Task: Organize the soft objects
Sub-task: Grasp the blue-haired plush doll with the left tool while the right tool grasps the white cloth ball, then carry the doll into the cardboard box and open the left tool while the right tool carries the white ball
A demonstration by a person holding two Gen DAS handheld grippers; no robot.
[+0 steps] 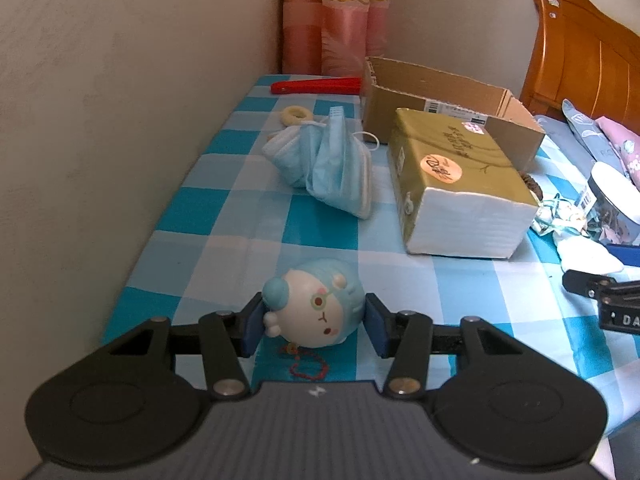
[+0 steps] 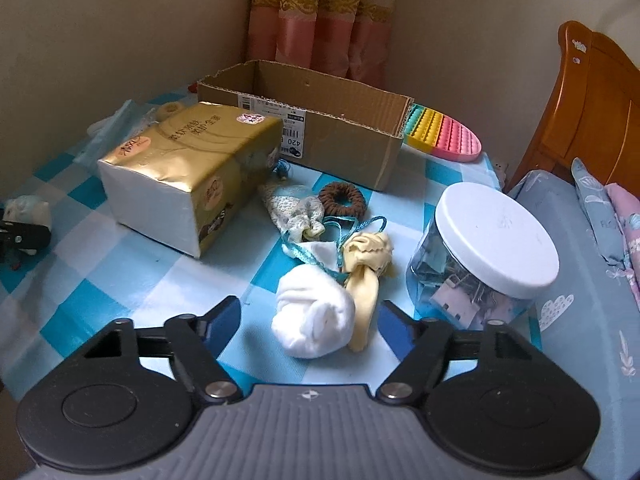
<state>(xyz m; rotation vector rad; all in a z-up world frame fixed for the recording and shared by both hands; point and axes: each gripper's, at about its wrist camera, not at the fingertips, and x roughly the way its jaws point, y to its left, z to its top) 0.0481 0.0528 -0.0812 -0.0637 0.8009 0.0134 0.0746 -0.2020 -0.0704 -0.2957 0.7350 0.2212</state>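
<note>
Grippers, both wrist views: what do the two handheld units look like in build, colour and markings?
The two match. The left gripper and right gripper each have a grey ribbed body with a small white star-like mark, two round black discs at the sides, black linkage arms with silver pivot screws, and flat dark-blue fingers. No cables, sleeves or hands show in either view.

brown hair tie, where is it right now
In the right wrist view the brown hair tie lies on the checked tablecloth, just in front of the cardboard box and right of the tissue pack.
</note>
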